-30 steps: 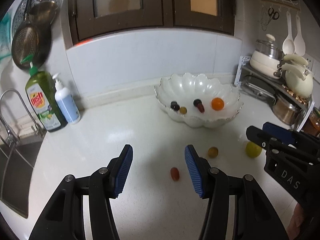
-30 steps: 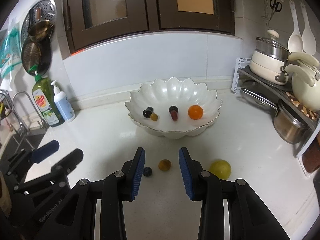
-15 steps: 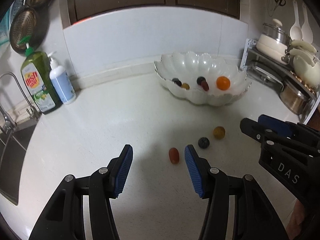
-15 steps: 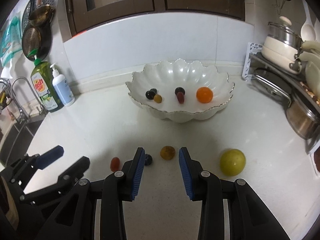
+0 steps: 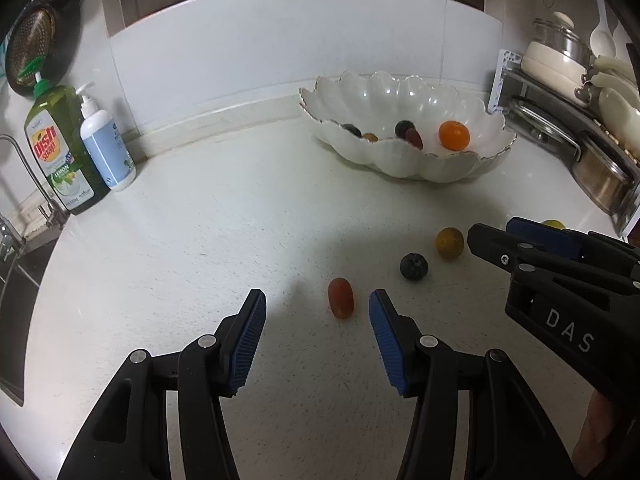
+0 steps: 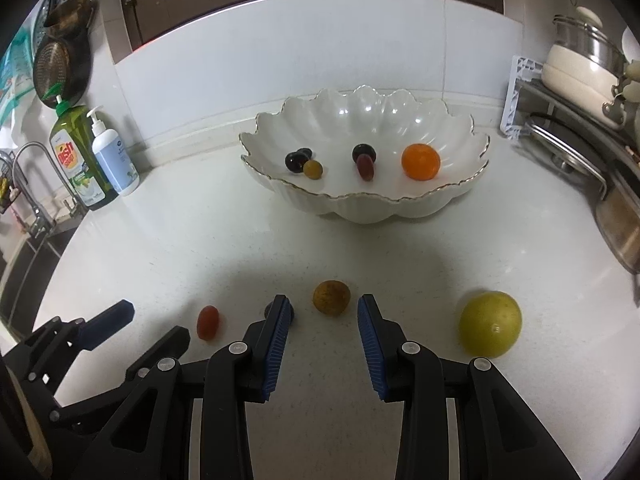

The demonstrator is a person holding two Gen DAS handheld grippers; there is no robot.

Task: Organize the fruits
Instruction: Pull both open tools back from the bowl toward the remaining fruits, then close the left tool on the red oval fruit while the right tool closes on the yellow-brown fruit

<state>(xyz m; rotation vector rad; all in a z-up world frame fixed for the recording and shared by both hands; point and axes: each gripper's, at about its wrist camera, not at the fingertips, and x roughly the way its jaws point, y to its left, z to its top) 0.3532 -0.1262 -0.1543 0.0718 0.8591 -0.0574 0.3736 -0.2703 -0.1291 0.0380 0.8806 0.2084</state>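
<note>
A white scalloped bowl point(image 6: 460, 196) point(image 5: 492, 160) stands at the back of the counter, holding an orange point(image 6: 420, 161) and several small dark fruits. On the counter lie a red grape tomato point(image 5: 341, 297) point(image 6: 208, 321), a dark blueberry point(image 5: 413, 266), a brown round fruit point(image 5: 449, 242) point(image 6: 331, 297) and a yellow-green fruit point(image 6: 489, 323). My left gripper point(image 5: 318, 300) is open and low, the tomato just inside its right finger. My right gripper point(image 6: 323, 307) is open, the brown fruit just ahead between its tips; its left finger hides most of the blueberry.
A green dish soap bottle point(image 5: 56, 148) and a white pump bottle point(image 5: 105, 142) stand at the back left beside a sink point(image 6: 24, 236). A rack with pots point(image 6: 588, 64) and steel lids fills the right side. Pans hang on the left wall.
Both grippers have come down and forward toward the loose fruit. The tomato now sits between my left fingers, and the brown fruit is closer to my right fingertips. Jaws stay open.
</note>
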